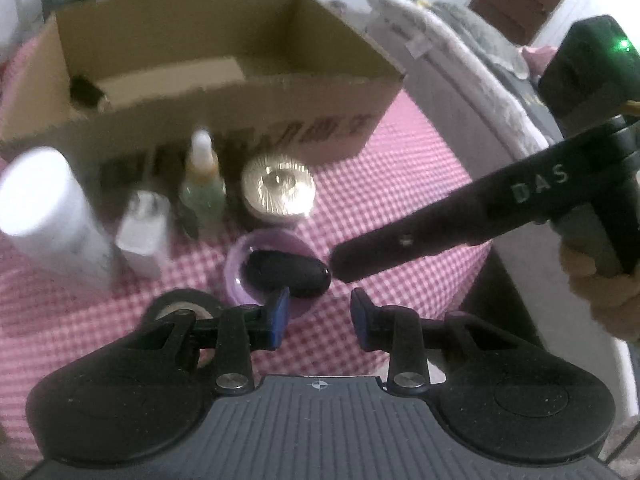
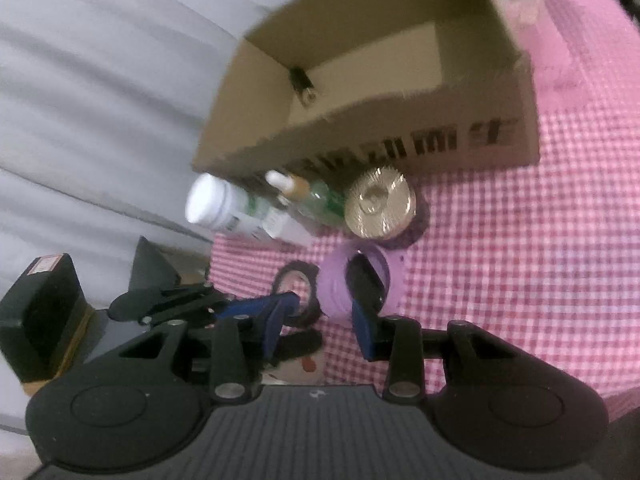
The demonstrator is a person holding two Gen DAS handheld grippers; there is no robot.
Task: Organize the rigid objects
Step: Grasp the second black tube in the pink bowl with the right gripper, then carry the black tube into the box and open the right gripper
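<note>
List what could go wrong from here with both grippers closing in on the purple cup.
The right gripper and left gripper are both open near the purple cup; they could collide. The cup lies on its side with a black object inside, so a nudge might roll it or spill that out. The black tape roll sits right beside the cup and could be knocked.

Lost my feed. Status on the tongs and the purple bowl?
Left tongs and right tongs open, empty. Purple bowl with black object on cloth, not gripped. Tape roll crowds its left.
</note>
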